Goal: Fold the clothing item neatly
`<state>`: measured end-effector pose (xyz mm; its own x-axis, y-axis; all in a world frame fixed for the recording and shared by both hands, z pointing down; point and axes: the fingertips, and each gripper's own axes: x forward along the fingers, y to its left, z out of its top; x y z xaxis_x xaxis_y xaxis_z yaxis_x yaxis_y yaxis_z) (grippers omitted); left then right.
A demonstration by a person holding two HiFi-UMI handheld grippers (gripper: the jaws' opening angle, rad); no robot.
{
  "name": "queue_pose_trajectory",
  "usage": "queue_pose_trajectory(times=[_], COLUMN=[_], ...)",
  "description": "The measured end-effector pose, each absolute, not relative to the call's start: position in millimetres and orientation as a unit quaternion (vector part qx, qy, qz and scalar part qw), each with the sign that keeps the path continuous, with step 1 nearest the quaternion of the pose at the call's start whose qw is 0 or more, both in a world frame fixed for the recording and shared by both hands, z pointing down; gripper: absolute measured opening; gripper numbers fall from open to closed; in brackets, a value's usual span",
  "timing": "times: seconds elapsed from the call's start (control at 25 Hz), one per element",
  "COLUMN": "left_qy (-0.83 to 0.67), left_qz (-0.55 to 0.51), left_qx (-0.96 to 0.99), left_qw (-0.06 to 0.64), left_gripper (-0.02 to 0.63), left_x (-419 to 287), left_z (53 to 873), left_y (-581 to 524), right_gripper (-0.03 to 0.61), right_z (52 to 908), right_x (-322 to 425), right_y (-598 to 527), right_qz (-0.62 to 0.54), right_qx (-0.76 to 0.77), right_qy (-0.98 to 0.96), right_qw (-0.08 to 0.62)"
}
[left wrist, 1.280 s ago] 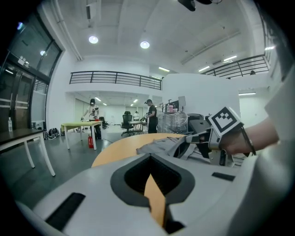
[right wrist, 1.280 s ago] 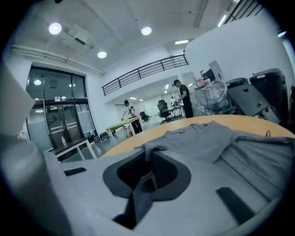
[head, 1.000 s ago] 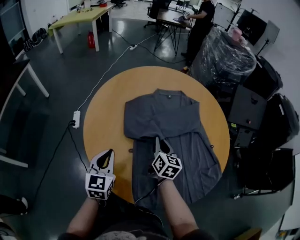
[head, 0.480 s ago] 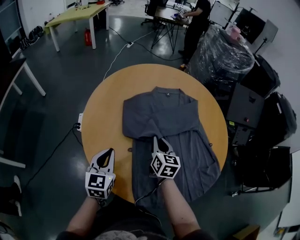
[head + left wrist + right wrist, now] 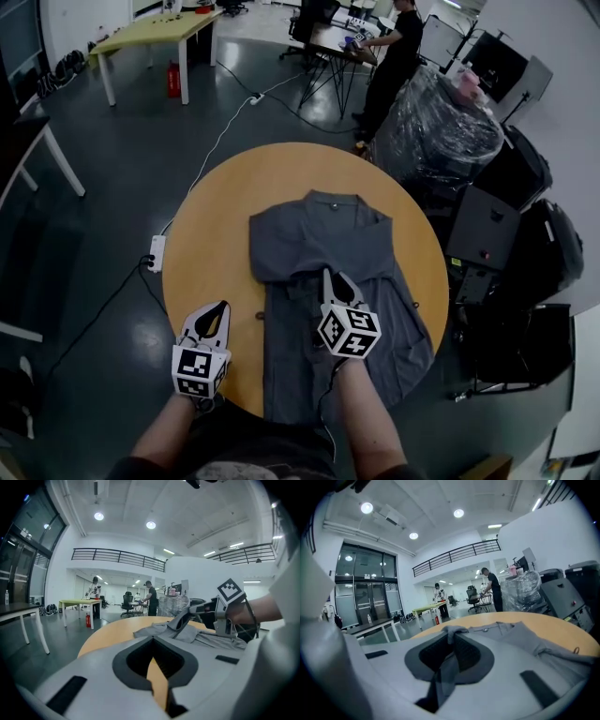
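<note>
Working on a grey collared button-front shirt (image 5: 323, 246), spread across the middle of the round yellow wooden worktop (image 5: 216, 216), collar toward the worktop's far rim, hem hanging over its near rim. Looks already narrowed on one side, with a panel laid across the chest. So judged to be partway through the sideways folds rather than at the start.

Right tongs (image 5: 330, 276) clamped tight on a pinch of the grey cloth, above the worktop's centre. Holding that cloth between the jaws and drawing it up into a small peak clear of the worktop surface. Left tongs (image 5: 221, 306) fully closed with nothing in them, showing only bare wood past the tips. Hovering over the worktop's near-left rim, off the cloth.

Step in hand, by this reading: carrying a gripped fold or sleeve across the garment. Next calls for bringing the pinched cloth over and laying it flat toward the worktop's centre without dragging the layers beneath. Letting go only once flat.

Probably also needs the idle left tongs opened and set on the cloth at the worktop's near side, to pin or lift the hem for the lengthwise fold. Worth watching the overhanging hem, liable to tug the whole shirt askew off the near rim.
</note>
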<state>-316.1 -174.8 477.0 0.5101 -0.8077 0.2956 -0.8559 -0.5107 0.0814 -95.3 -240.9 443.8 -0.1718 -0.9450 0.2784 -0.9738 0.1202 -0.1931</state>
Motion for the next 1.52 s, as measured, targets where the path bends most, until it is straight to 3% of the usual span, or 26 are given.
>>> queue_pose_trajectory(times=[0.44, 0.76, 1.12, 1.28, 1.52], left_qy=[-0.519, -0.552, -0.573, -0.565, -0.549], left_qz=[0.103, 0.142, 0.148, 0.144, 0.132], left_qx=[0.845, 0.818, 0.803, 0.809, 0.821], left_qw=[0.079, 0.074, 0.073, 0.077, 0.086], left_gripper=[0.008, 0.008, 0.008, 0.008, 0.008], left_x=[-224, -173, -144, -133, -130], left_z=[451, 454, 454, 455, 458], left_y=[-195, -166, -149, -151, -165], right_gripper=[0.018, 0.057, 0.077, 0.077, 0.094], right_z=[434, 509, 519, 517, 532], right_x=[40, 107, 170, 167, 86], right_y=[-256, -237, -211, -209, -206], right_qz=[0.157, 0.242, 0.256, 0.228, 0.149], right_qx=[0.633, 0.605, 0.630, 0.620, 0.532], right_qy=[-0.758, -0.758, -0.732, -0.747, -0.807], right_qw=[0.010, 0.045, 0.050, 0.079, 0.209])
